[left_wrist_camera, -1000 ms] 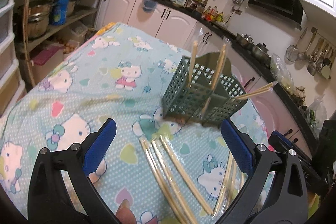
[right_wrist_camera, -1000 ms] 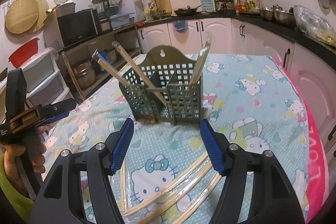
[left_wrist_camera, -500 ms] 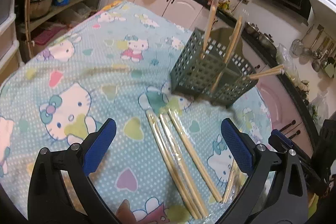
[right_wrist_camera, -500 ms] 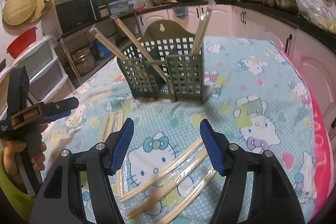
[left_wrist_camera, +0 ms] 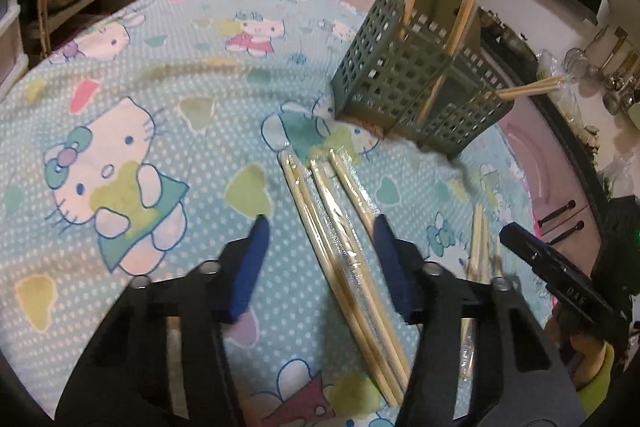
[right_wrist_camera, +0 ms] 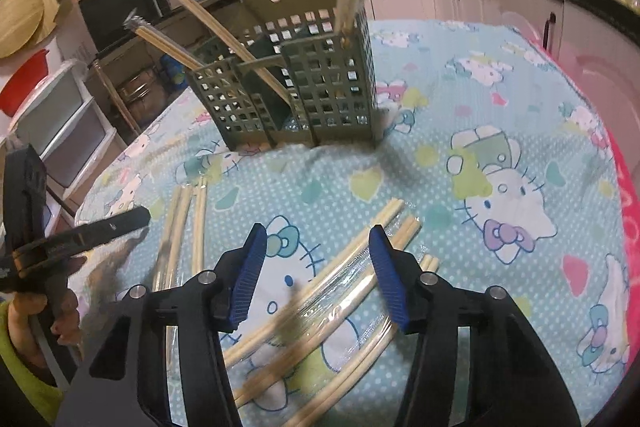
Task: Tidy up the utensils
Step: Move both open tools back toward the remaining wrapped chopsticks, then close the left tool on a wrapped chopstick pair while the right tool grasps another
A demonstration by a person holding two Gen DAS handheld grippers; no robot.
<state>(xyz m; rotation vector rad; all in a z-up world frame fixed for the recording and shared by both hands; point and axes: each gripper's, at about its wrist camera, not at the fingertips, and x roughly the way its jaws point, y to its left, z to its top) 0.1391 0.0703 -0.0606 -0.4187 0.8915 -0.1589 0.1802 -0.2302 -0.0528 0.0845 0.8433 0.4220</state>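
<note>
**Inspector:** Kitchen setting; the table carries a soft cartoon-cat cloth (left_wrist_camera: 168, 155), pale blue and dotted. State what has changed.

**Assistant:** Both claws sit lower and nearer the cloth than a second ago. The left claw (left_wrist_camera: 318, 259) was at full spread; its jaws are now closing around three wrapped chopstick pairs (left_wrist_camera: 340, 227), pads not yet pressing. The right claw (right_wrist_camera: 314, 269) is also closing over a second group of wrapped pairs (right_wrist_camera: 320, 291), nothing gripped.

**Inspector:** Meaning for the task?

**Assistant:** My judgement: two pickups are starting together; the loose pairs are bound for the holder.

**Inspector:** Holder location and build?

**Assistant:** The green holder (right_wrist_camera: 316, 87) stands upright on the cloth beyond both groups, well apart from the claws. Rigid plastic, square-grid walls, divided compartments, arched hanging tab. Several pairs already stand or lean inside.

**Inspector:** The sticks?

**Assistant:** Pale wood or bamboo, long and thin, in glossy clear sleeves. Likely slippery, and neighbours may lift together.
</note>
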